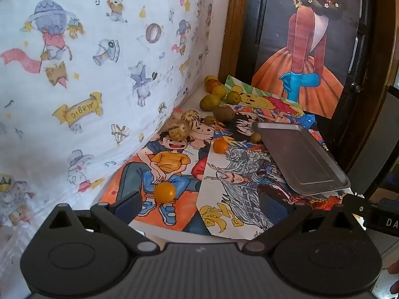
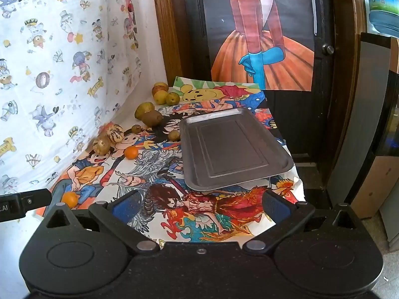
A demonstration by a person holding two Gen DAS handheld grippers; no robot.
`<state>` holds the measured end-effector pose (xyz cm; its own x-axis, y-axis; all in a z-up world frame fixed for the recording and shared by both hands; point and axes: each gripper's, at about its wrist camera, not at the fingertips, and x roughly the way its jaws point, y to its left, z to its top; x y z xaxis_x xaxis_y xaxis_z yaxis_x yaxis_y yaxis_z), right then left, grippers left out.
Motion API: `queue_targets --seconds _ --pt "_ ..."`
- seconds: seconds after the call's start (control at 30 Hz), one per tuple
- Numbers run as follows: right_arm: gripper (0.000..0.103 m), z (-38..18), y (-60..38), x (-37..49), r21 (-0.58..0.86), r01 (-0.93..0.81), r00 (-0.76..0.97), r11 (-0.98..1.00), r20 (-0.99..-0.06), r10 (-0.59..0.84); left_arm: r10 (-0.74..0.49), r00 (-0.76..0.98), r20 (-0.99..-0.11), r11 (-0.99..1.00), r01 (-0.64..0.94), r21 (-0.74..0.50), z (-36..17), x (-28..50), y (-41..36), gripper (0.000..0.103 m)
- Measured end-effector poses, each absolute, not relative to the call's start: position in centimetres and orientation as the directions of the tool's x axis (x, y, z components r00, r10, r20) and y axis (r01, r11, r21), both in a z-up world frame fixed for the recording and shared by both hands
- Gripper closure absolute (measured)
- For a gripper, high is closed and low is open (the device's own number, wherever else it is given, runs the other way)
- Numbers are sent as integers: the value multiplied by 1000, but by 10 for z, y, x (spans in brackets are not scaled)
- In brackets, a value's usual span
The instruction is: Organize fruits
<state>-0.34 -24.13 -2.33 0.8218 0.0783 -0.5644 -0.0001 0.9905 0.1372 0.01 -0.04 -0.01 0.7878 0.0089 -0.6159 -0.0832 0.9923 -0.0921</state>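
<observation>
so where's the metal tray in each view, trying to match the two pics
Left wrist: the metal tray lies right of centre, seen at a slant, on the drawings.
Right wrist: the metal tray lies just right of centre, ahead of the open right tongs.
Shared landmark: the small green fruit touching or almost touching the tray's far left corner.

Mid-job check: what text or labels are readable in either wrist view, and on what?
"Magic", mirrored: yellow banner on the cartoon cloth.
"DA", cut off: other gripper's black body, left view.
".AI", cut off: black gripper body, right view.
Yellow lettering on the drawing: stylised, unreadable.
Water bottle label: too blurred.
</observation>
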Motion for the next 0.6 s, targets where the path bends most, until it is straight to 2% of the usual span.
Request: queue_targets --seconds 0.6 --pt "0 -24 -240 -3 136 -3 818 991 -570 81 3 787 -617 991 -87 -106 2 -1 -1 1"
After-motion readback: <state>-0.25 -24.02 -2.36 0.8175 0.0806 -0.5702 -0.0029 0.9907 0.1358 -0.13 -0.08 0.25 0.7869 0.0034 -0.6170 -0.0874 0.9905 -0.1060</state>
